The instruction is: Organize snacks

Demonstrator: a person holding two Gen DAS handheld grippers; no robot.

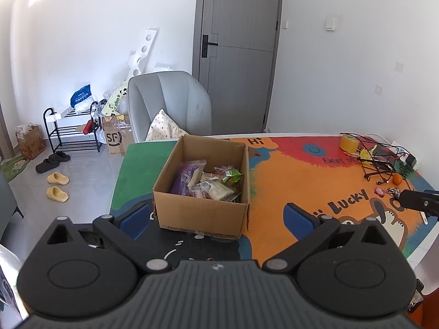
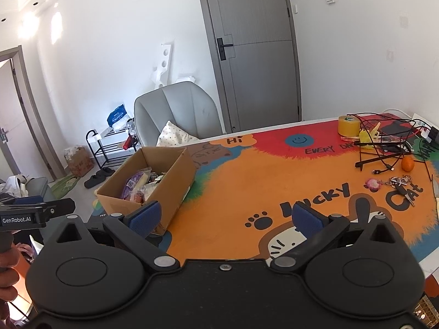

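Both claws hang released over the worktop [image 2: 247,181]: left claw [image 1: 216,219] with the box [image 1: 201,205] of snacks [image 1: 208,183] at 12 o'clock, right claw [image 2: 226,219] empty.

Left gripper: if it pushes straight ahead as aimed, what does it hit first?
Most likely the near wall of the cardboard box. The open left gripper has its pads either side of that wall; depth is uncertain.

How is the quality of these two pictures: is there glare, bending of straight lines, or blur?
Left wrist view: sharp on the cardboard box; bright glare patches on the wall top left; the door frame bows from fisheye; dark corners. Right wrist view: similar glare spots on the wall, the door leans and curves, the table mat is evenly lit, no obvious motion blur.
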